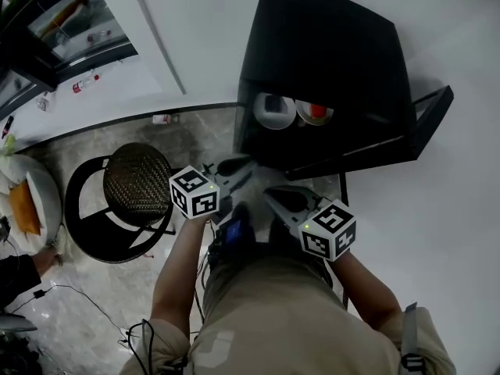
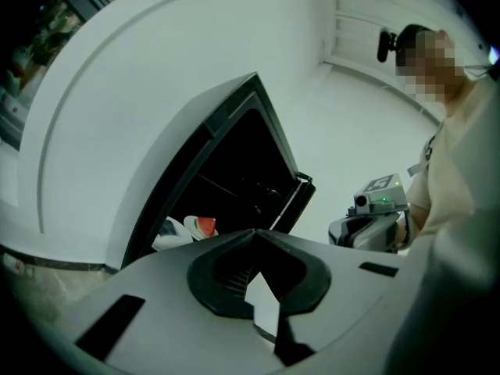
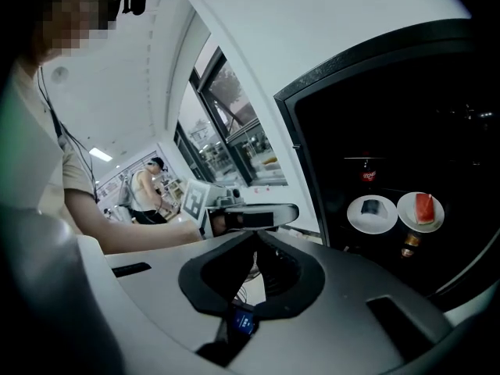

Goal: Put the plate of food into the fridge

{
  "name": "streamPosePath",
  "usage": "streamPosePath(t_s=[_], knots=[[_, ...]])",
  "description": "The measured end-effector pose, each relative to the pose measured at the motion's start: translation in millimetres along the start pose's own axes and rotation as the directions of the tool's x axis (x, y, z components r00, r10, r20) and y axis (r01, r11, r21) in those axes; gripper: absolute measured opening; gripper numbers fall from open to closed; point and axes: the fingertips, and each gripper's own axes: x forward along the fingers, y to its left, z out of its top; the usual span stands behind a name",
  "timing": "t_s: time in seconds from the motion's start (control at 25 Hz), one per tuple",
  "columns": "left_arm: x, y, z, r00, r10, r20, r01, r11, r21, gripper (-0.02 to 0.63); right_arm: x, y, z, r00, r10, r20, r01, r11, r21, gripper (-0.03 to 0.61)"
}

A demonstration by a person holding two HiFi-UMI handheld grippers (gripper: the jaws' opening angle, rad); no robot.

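1. Claw state. My left claw point(image 2: 254, 233) is fully closed, its tips meeting, with nothing between them. My right claw point(image 3: 256, 234) is also closed and holds nothing. Both claws have grey moulded jaws with dark ribbed pads on the inner faces.

2. Position. Both claws are held in front of the fridge point(image 1: 328, 45) and touch nothing. Nothing stands between them and the opening.

3. Task item. The plate of food point(image 3: 420, 209) is round and white and carries a red slice. It rests on a shelf inside the fridge, just beside a second white plate point(image 3: 373, 213) that holds a dark piece.

4. Fridge. The cabinet is black, boxy and glossy. Its door point(image 1: 433, 112) stands swung open. A bottle with a red label point(image 3: 369, 174) stands behind the plates.

5. Surroundings. A round black chair point(image 1: 137, 182) with a woven seat stands on the marbled grey floor point(image 1: 94, 311), left of the fridge in the head view.
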Motion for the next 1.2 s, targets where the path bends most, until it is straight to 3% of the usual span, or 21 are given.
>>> streamPosePath(t_s=[0.16,0.44,0.68,0.92,1.08,1.2], knots=[[-2.9,-20.0,5.2,0.999,-0.021,-0.028,0.023,0.996,0.085,0.009,-5.5,4.5,-0.5,1.000,0.001,0.022,-0.001,1.000,0.005,0.029],[-5.5,-49.8,14.1,0.999,0.012,-0.034,-0.006,0.986,0.169,0.009,-29.3,4.5,6.5,0.997,0.018,0.080,-0.018,1.000,-0.004,0.029],[0.2,-90.1,19.4,0.997,-0.010,0.071,-0.003,0.985,0.171,0.009,-66.4,-0.3,6.8,0.989,0.011,0.144,-0.008,1.000,-0.024,0.029],[11.5,-131.3,13.2,0.998,0.042,0.042,-0.053,0.952,0.300,0.009,-102.9,-5.9,1.6,0.978,-0.007,0.207,0.014,0.999,-0.032,0.029],[11.0,-157.1,12.7,0.998,0.025,0.049,-0.039,0.953,0.301,0.009,-124.7,0.3,2.9,0.965,0.028,0.260,-0.034,0.999,0.017,0.029],[10.9,-172.4,12.0,0.998,0.034,0.061,-0.051,0.949,0.311,0.009,-138.6,5.4,-0.2,0.960,0.043,0.276,-0.043,0.999,-0.007,0.029]])
